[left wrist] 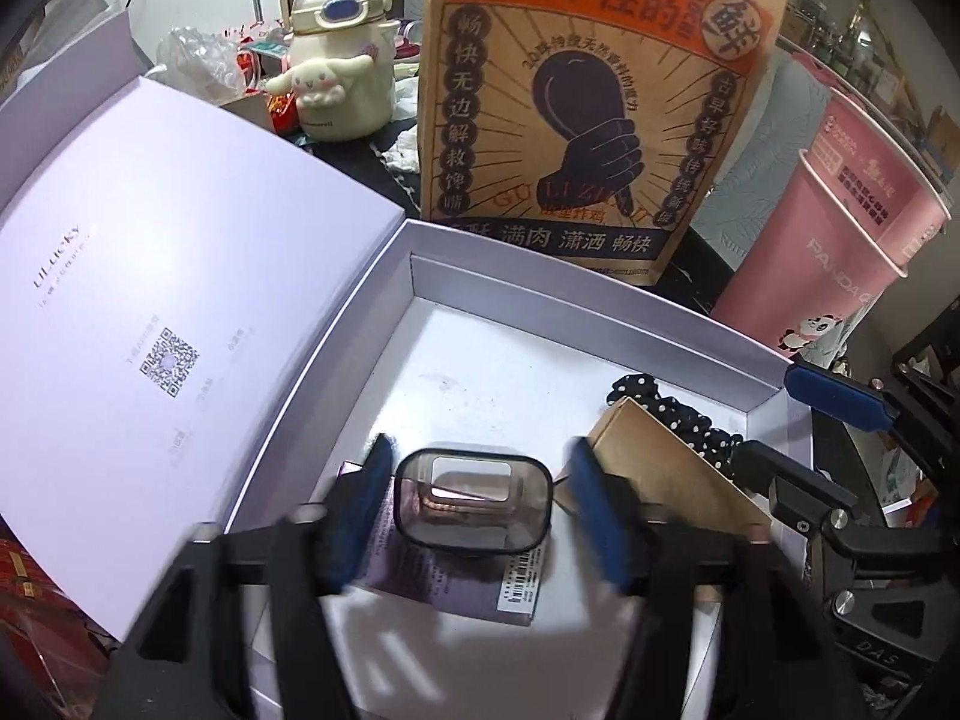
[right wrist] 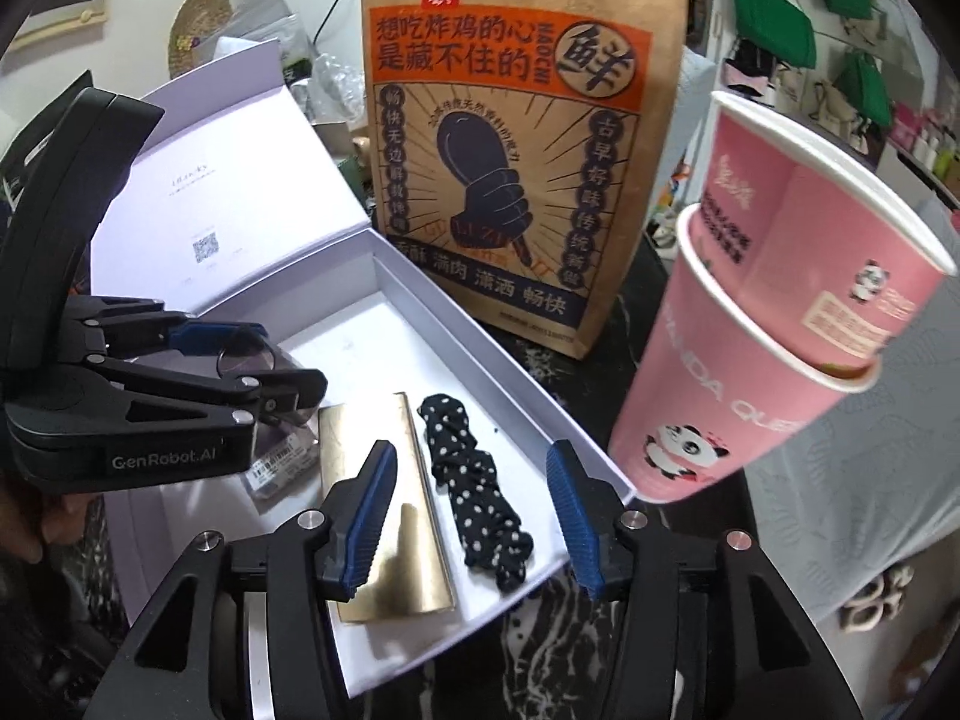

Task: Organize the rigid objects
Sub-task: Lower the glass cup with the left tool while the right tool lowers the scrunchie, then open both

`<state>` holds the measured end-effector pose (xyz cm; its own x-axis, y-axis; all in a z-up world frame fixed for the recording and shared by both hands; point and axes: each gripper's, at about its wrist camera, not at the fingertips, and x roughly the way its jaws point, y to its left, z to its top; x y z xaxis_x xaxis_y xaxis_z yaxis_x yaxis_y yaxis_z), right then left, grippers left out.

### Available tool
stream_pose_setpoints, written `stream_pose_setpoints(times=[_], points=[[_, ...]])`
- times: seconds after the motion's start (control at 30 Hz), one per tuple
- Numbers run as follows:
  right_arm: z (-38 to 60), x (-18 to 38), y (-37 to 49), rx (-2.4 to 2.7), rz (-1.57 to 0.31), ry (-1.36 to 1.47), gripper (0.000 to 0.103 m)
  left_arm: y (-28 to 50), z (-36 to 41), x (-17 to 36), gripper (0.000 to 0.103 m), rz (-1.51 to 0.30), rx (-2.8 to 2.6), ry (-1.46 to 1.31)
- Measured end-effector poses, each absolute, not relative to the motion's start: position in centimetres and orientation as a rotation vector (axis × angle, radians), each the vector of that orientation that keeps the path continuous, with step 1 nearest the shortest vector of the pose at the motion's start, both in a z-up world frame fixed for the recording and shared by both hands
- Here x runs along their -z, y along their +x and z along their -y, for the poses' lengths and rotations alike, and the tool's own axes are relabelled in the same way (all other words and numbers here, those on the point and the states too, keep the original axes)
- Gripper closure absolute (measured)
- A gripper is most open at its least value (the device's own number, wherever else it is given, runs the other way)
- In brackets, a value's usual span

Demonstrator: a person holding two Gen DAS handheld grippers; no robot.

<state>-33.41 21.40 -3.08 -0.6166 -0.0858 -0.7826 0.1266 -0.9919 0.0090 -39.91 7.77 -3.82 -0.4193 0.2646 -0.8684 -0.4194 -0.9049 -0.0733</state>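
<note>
Smoky clear case [left wrist: 474, 495] lies in the open white box [left wrist: 516, 276], near its front edge, on a purple card [left wrist: 444, 576]. Left gripper [left wrist: 477, 510] straddles it, jaws apart, pads clear. Beside it: gold card [right wrist: 384, 516], polka-dot scrunchie [right wrist: 474, 492]. Right gripper [right wrist: 474, 516] hovers over these, jaws apart, empty.

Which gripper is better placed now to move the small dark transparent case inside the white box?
Left. The left gripper has its fingers open on both sides of the dark transparent case. The right gripper is open over the gold card and the polka-dot scrunchie.
</note>
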Motion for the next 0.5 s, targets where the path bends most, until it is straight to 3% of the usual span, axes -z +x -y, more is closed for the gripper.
stream_pose_setpoints(times=[0.03,0.07,0.5], points=[[-21.5,2.9,-33.3,2.726,-0.069,1.313,0.052,-39.8,-7.8,3.7,0.012,-0.220,-2.344,-1.385],[-21.6,2.8,-33.1,2.731,-0.069,1.311,0.052,-39.7,-7.8,3.5,0.010,-0.220,-2.351,-1.374],[-21.3,1.2,-32.1,2.777,-0.094,1.267,0.052,-39.1,-8.0,2.2,0.010,-0.203,-2.387,-1.316]])
